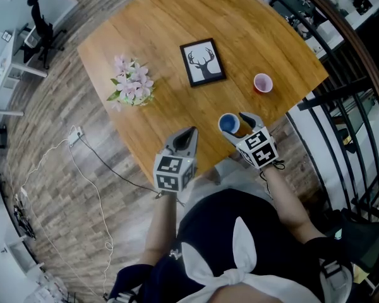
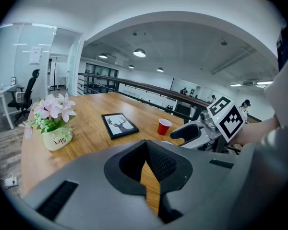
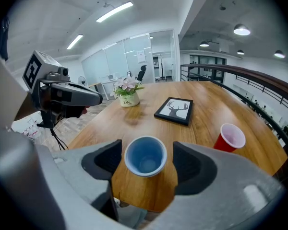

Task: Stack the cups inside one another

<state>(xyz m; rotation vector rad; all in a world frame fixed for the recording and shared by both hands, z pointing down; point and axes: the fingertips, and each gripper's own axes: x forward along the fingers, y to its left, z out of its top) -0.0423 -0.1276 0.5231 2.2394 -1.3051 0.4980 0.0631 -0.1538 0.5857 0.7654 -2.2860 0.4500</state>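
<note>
Right gripper view: blue cup (image 3: 145, 155) stood betw. spread jaws of right gripper (image 3: 146, 163), at table (image 3: 216, 104) edge; red cup (image 3: 229, 139) farther right; left gripper (image 2: 147, 151) clenched, empty.

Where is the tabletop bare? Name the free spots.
Free: the wooden table beyond the deer picture; the strip between the flower pot and that picture; the gap between picture and red cup. Crowded: the near edge, where the right tongs straddle the blue cup.

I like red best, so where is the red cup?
In the head view the red cup stands upright on the table, right of the deer picture and beyond the blue cup.
</note>
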